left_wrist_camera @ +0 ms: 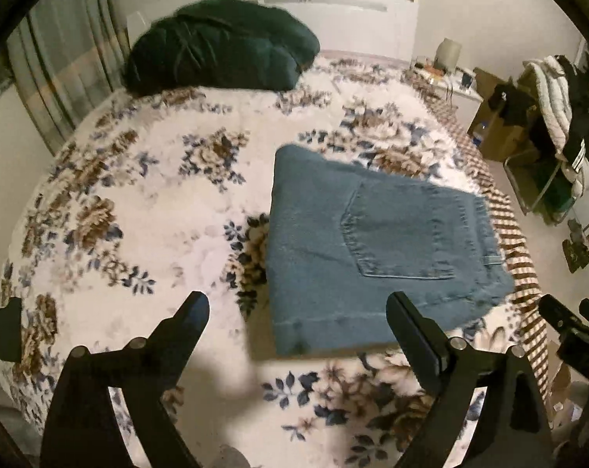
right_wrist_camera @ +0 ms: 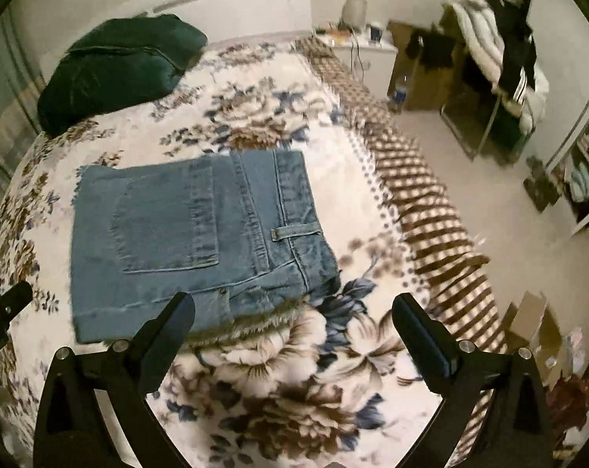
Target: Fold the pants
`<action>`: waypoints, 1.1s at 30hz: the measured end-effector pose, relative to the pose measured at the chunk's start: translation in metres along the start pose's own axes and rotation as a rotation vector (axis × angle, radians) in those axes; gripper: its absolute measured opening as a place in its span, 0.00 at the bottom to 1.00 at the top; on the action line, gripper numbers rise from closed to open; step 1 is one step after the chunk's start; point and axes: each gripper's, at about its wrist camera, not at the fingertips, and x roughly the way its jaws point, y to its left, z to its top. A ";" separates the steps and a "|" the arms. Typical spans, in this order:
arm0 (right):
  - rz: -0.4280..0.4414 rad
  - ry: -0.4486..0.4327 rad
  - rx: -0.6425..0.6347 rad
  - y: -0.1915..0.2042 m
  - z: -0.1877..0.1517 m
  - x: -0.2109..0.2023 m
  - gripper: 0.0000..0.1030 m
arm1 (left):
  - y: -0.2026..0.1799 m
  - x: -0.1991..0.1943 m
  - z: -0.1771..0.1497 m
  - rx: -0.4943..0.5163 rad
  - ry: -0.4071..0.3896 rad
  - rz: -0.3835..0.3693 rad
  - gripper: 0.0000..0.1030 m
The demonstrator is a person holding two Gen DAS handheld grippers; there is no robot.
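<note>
Blue denim pants (left_wrist_camera: 364, 245) lie folded into a compact rectangle on the floral bedspread (left_wrist_camera: 146, 202), back pocket facing up. In the right wrist view the pants (right_wrist_camera: 189, 241) sit left of centre with the waistband toward the bed's right edge. My left gripper (left_wrist_camera: 298, 304) is open and empty, held above the near edge of the pants. My right gripper (right_wrist_camera: 294, 306) is open and empty, above the pants' near right corner. The right gripper shows at the right edge of the left wrist view (left_wrist_camera: 567, 319). The left gripper shows at the left edge of the right wrist view (right_wrist_camera: 6, 304).
A dark green pillow (left_wrist_camera: 220, 46) lies at the head of the bed by the white headboard (left_wrist_camera: 356, 15). A brown checked blanket edge (right_wrist_camera: 423, 202) hangs over the bed's right side. Beyond it are a nightstand (right_wrist_camera: 368, 46), cardboard boxes (right_wrist_camera: 423, 62) and a clothes-laden chair (right_wrist_camera: 501, 62).
</note>
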 end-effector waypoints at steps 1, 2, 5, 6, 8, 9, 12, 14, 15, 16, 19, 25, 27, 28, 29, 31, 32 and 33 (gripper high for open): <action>-0.002 -0.014 -0.006 0.001 -0.002 -0.013 1.00 | -0.002 -0.012 -0.002 0.002 -0.012 0.007 0.90; -0.003 -0.031 -0.010 0.000 -0.005 -0.028 1.00 | -0.005 -0.027 -0.004 0.005 -0.025 0.024 0.90; -0.001 -0.074 -0.013 -0.004 -0.012 -0.075 1.00 | -0.011 -0.063 -0.010 0.006 -0.059 0.044 0.90; 0.003 -0.095 -0.012 -0.007 -0.015 -0.094 1.00 | -0.013 -0.081 -0.015 -0.001 -0.075 0.041 0.90; 0.014 -0.126 -0.021 -0.011 -0.022 -0.129 1.00 | -0.017 -0.106 -0.021 0.000 -0.089 0.037 0.90; 0.015 -0.139 -0.025 -0.011 -0.025 -0.145 1.00 | -0.020 -0.125 -0.026 0.000 -0.099 0.046 0.90; 0.023 -0.197 -0.049 -0.018 -0.040 -0.200 1.00 | -0.026 -0.165 -0.038 -0.006 -0.131 0.050 0.90; 0.031 -0.235 -0.067 -0.024 -0.052 -0.240 1.00 | -0.030 -0.199 -0.049 -0.007 -0.159 0.054 0.90; 0.034 -0.249 -0.073 -0.027 -0.057 -0.255 1.00 | -0.033 -0.214 -0.055 -0.006 -0.172 0.056 0.90; 0.037 -0.268 -0.078 -0.031 -0.064 -0.274 1.00 | -0.034 -0.226 -0.060 -0.008 -0.183 0.054 0.90; 0.060 -0.312 -0.094 -0.041 -0.085 -0.326 1.00 | -0.040 -0.272 -0.077 -0.016 -0.221 0.056 0.90; 0.096 -0.381 -0.129 -0.058 -0.130 -0.416 1.00 | -0.050 -0.336 -0.109 -0.036 -0.268 0.064 0.90; 0.100 -0.397 -0.139 -0.062 -0.142 -0.439 1.00 | -0.052 -0.354 -0.120 -0.039 -0.283 0.065 0.90; 0.103 -0.404 -0.141 -0.065 -0.149 -0.451 1.00 | -0.052 -0.360 -0.124 -0.042 -0.285 0.064 0.90; 0.106 -0.406 -0.140 -0.067 -0.154 -0.460 1.00 | -0.051 -0.366 -0.128 -0.045 -0.286 0.065 0.90; 0.113 -0.409 -0.136 -0.073 -0.165 -0.480 1.00 | -0.050 -0.375 -0.134 -0.051 -0.286 0.062 0.90; 0.118 -0.411 -0.135 -0.076 -0.170 -0.489 1.00 | -0.049 -0.380 -0.136 -0.053 -0.287 0.060 0.90; 0.119 -0.416 -0.135 -0.077 -0.173 -0.494 1.00 | -0.050 -0.383 -0.139 -0.053 -0.289 0.059 0.90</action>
